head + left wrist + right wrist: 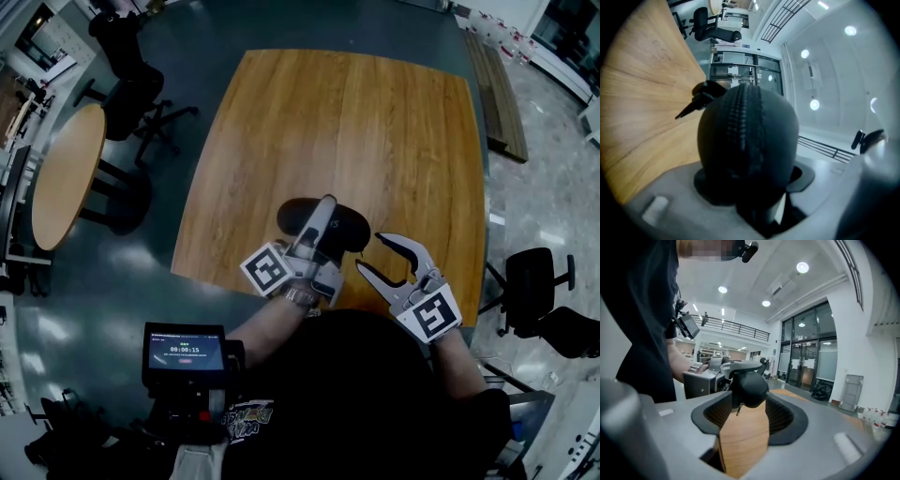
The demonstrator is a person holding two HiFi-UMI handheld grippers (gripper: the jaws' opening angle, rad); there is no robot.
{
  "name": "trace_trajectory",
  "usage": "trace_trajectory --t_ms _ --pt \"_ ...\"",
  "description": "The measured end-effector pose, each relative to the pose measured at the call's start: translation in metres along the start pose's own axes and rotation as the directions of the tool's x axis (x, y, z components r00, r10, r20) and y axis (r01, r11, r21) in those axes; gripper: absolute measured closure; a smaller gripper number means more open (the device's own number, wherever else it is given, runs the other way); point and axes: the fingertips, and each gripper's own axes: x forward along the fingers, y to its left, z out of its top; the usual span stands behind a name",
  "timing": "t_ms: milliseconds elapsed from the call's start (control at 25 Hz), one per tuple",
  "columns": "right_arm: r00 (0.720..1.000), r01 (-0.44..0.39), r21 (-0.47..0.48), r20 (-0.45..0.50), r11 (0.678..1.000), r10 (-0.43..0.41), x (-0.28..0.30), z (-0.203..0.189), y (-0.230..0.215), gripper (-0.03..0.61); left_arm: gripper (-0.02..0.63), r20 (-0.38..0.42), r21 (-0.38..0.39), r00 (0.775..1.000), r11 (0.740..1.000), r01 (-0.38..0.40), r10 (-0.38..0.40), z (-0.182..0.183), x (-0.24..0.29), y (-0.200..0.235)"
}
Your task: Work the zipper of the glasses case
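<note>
A black glasses case (349, 228) is held just above the near edge of the wooden table (375, 122). My left gripper (323, 223) is shut on it, one finger lying across its top. In the left gripper view the case (747, 136) fills the space between the jaws, its zipper teeth (740, 117) facing the camera and a black pull tab (691, 108) sticking out to the left. My right gripper (370, 253) stands open just right of the case, touching nothing. In the right gripper view the case end (750, 387) sits beyond the open jaws, a small pull (737, 409) hanging under it.
A round wooden table (66, 173) and black office chairs (131, 84) stand to the left, and another chair (544, 281) to the right. A small screen device (185, 352) hangs at the person's chest. The floor is dark and glossy.
</note>
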Motion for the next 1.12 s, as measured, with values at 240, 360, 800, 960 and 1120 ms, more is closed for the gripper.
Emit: trace_trajectory --t_ms 240,360,800,960,1120 --pt "0.998 0.039 -0.070 -0.038 0.997 -0.041 0.020 -0.001 -0.004 0.255 0.365 -0.062 0.020 0.998 1.000 -0.020 0.021 -0.021 0.001 0.002" --pt "0.999 0.025 -0.090 -0.046 0.996 -0.029 0.029 -0.001 -0.002 0.235 0.364 -0.106 0.041 0.994 0.999 -0.021 0.025 -0.032 0.001 0.001" --pt "0.999 0.028 -0.171 -0.031 0.985 -0.034 0.027 -0.004 -0.001 0.238 0.329 -0.310 0.205 0.950 0.978 0.038 0.028 -0.052 -0.002 0.000" --pt "0.999 0.036 -0.127 -0.035 0.991 -0.041 0.008 -0.024 -0.014 0.239 0.313 -0.294 0.219 0.953 0.976 0.000 0.066 -0.026 -0.024 0.020" --pt "0.988 0.100 0.041 -0.123 0.994 -0.094 -0.002 -0.078 -0.049 0.241 0.452 -0.233 0.219 0.958 0.969 -0.116 0.168 0.004 -0.063 0.054"
